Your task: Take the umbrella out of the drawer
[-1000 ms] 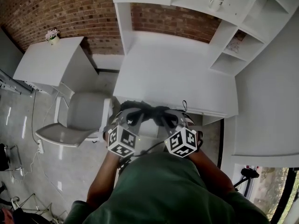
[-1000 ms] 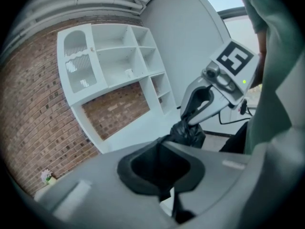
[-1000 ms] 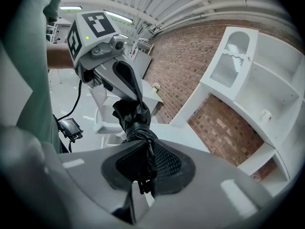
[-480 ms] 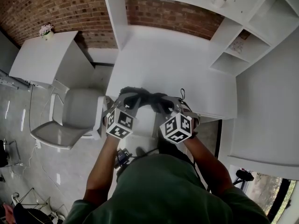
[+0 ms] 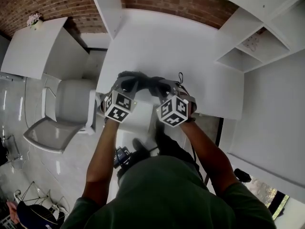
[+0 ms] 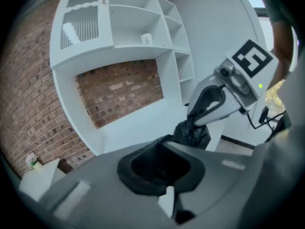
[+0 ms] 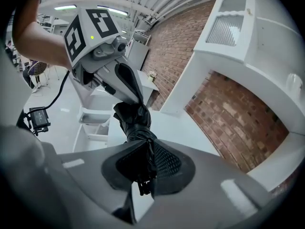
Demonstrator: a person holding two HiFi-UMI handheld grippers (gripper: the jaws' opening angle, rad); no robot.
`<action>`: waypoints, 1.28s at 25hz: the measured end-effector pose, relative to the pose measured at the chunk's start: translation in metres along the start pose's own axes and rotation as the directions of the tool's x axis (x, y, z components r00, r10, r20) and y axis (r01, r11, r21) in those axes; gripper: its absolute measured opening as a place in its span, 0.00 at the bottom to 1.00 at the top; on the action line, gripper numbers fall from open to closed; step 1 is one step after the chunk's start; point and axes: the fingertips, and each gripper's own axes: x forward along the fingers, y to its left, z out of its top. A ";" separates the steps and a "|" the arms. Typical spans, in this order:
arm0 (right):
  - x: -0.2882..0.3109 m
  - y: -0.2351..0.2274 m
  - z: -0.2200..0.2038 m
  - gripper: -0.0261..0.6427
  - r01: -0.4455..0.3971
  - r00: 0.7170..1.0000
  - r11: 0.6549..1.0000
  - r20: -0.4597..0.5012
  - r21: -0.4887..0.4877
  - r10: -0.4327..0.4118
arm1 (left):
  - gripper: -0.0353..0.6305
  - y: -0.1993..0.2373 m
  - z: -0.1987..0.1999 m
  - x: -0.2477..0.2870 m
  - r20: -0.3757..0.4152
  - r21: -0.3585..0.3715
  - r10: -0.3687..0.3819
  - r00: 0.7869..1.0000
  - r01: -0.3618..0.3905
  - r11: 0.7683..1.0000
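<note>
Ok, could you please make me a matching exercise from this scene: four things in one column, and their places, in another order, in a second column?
Things:
1. umbrella
2. chair
3. flower pot
4. brick wall

Places:
A. on the side table at the far left
B. behind the white desk
C. held between the left gripper and the right gripper, above the desk
D. on the floor, left of the desk

Pairs: 1-C, 2-D, 3-A, 4-B
</note>
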 end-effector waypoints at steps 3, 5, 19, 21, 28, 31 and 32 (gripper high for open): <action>0.024 -0.011 -0.013 0.11 -0.015 1.000 1.000 -0.012 0.007 0.015 | 0.06 0.009 -0.008 0.028 -0.019 -0.016 -0.008 1.000 0.007 1.000; 0.040 -0.016 -0.022 0.11 -0.025 0.999 1.000 -0.020 0.009 0.026 | 0.06 0.014 -0.015 0.045 -0.034 -0.026 -0.015 0.999 0.014 1.000; 0.118 -0.037 -0.072 0.12 -0.102 0.991 0.995 -0.082 0.017 0.104 | 0.06 0.030 -0.052 0.131 -0.124 -0.069 -0.063 0.990 0.055 0.996; 0.126 -0.038 -0.079 0.12 -0.112 0.989 0.993 -0.096 0.026 0.114 | 0.06 0.031 -0.053 0.138 -0.124 -0.070 -0.072 0.990 0.063 0.996; 0.144 -0.041 -0.096 0.05 -0.126 0.979 0.991 -0.155 0.052 0.133 | 0.08 0.035 -0.054 0.147 -0.092 -0.019 -0.070 0.993 0.069 0.997; 0.146 -0.041 -0.101 0.06 -0.136 0.975 0.987 -0.166 0.081 0.148 | 0.13 0.036 -0.061 0.144 -0.095 -0.016 -0.066 0.993 0.064 0.998; 0.146 -0.041 -0.103 0.07 -0.138 0.974 0.986 -0.168 0.094 0.152 | 0.16 0.036 -0.063 0.142 -0.097 -0.012 -0.061 0.993 0.060 0.998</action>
